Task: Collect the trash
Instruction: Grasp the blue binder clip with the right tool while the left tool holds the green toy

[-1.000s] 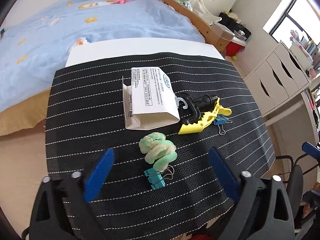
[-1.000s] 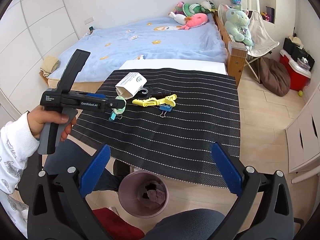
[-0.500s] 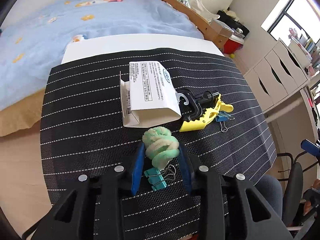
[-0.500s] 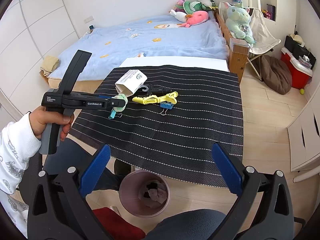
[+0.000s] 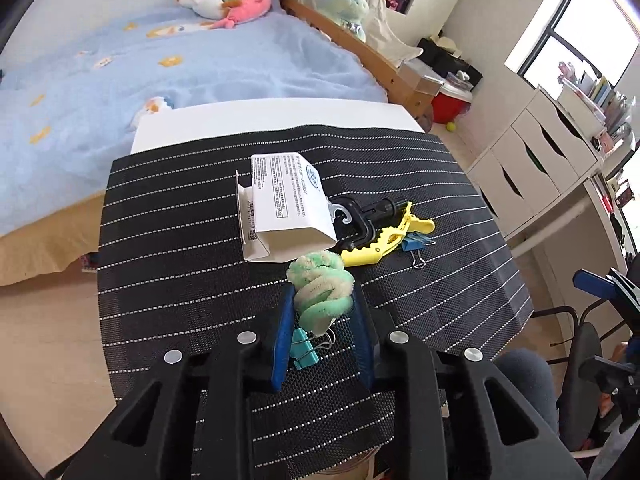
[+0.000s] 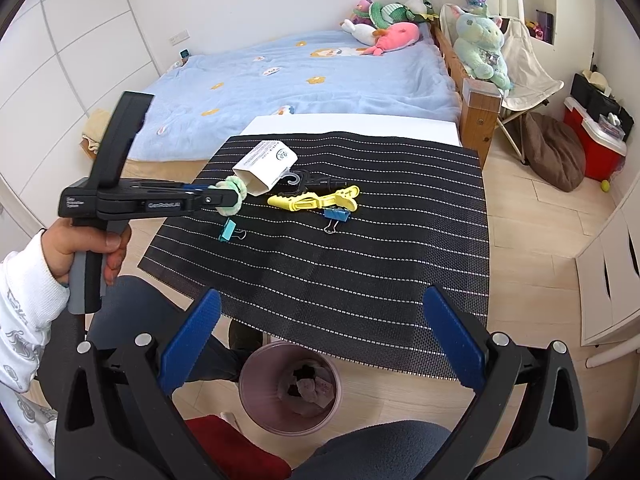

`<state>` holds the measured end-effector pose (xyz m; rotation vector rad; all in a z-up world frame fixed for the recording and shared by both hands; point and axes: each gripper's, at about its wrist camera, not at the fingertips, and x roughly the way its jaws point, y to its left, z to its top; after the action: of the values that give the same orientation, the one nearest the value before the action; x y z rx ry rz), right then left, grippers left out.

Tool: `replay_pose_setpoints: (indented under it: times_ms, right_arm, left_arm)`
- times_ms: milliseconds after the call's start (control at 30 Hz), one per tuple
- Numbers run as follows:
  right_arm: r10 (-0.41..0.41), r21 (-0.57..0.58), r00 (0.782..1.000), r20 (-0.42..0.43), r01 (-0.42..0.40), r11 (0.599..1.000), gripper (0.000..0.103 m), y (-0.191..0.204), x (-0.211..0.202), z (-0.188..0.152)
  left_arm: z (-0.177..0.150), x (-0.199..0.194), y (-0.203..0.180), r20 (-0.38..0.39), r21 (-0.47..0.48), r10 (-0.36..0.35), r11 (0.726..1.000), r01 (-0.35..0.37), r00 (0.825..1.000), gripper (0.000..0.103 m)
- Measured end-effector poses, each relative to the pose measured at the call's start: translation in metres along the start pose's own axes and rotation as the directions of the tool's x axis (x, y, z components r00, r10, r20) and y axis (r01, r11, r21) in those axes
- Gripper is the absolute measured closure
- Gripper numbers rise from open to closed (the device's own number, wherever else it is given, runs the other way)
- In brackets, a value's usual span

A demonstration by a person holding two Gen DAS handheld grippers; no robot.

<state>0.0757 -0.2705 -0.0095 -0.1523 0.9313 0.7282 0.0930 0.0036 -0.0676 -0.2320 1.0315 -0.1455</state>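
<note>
We sit at the desk (image 6: 360, 124), its striped black mat (image 6: 360, 272) over most of the top; a pink bin (image 6: 256, 396) stands on the floor below the near edge. Right gripper (image 6: 320, 338) hangs wide and empty above it. Left gripper (image 5: 322, 312) has just been closing and now pinches the fuzzy green-and-cream wad (image 5: 322, 290), lifted clear near the mat's left edge. It looks light, soft, squashy; mid-body grip suits it. A teal binder clip (image 6: 227, 231) lies beneath.
</note>
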Motion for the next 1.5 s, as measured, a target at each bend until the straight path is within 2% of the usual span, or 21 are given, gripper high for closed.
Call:
replay_pose_setpoints:
  times_ms: [467, 867, 900, 967, 1033, 1267, 1433, 1500]
  right_arm:
    - [-0.003, -0.068, 1.000, -0.008, 0.002, 0.998, 0.004, 0.007, 0.014, 0.030]
    - [-0.050, -0.102, 0.995, -0.087, 0.041, 0.994, 0.005, 0.009, 0.074, 0.055]
    - [-0.050, -0.099, 0.995, -0.091, 0.041, 0.994, 0.008, 0.009, 0.078, 0.056]
    - [-0.053, -0.091, 0.993, -0.106, 0.043, 0.995, 0.024, 0.007, 0.088, 0.058]
    - [-0.065, -0.090, 0.990, -0.125, 0.053, 0.994, 0.029, 0.007, 0.099, 0.059]
    - [-0.065, -0.077, 0.986, -0.156, 0.053, 0.996, 0.058, 0.006, 0.122, 0.060]
    - [-0.069, -0.068, 0.985, -0.159, 0.059, 0.996, 0.070, 0.005, 0.129, 0.062]
    - [-0.072, -0.068, 0.984, -0.162, 0.061, 0.996, 0.072, 0.005, 0.131, 0.062]
  left_arm:
    - [-0.003, -0.043, -0.016, 0.110, 0.067, 0.000, 0.998, -0.008, 0.994, 0.076]
    - [-0.008, -0.057, -0.017, 0.147, 0.089, -0.004, 0.996, -0.009, 0.989, 0.076]
    - [-0.009, -0.057, -0.017, 0.148, 0.089, -0.006, 0.996, -0.007, 0.989, 0.076]
    - [-0.011, -0.058, -0.016, 0.150, 0.088, -0.007, 0.996, -0.006, 0.989, 0.076]
    - [-0.012, -0.057, -0.015, 0.150, 0.085, -0.009, 0.996, -0.004, 0.989, 0.076]
    - [-0.016, -0.056, -0.007, 0.147, 0.069, -0.017, 0.998, 0.007, 0.989, 0.076]
    - [-0.020, -0.055, -0.003, 0.144, 0.061, -0.022, 0.998, 0.014, 0.989, 0.076]
    - [-0.021, -0.054, -0.001, 0.143, 0.057, -0.024, 0.998, 0.016, 0.989, 0.076]
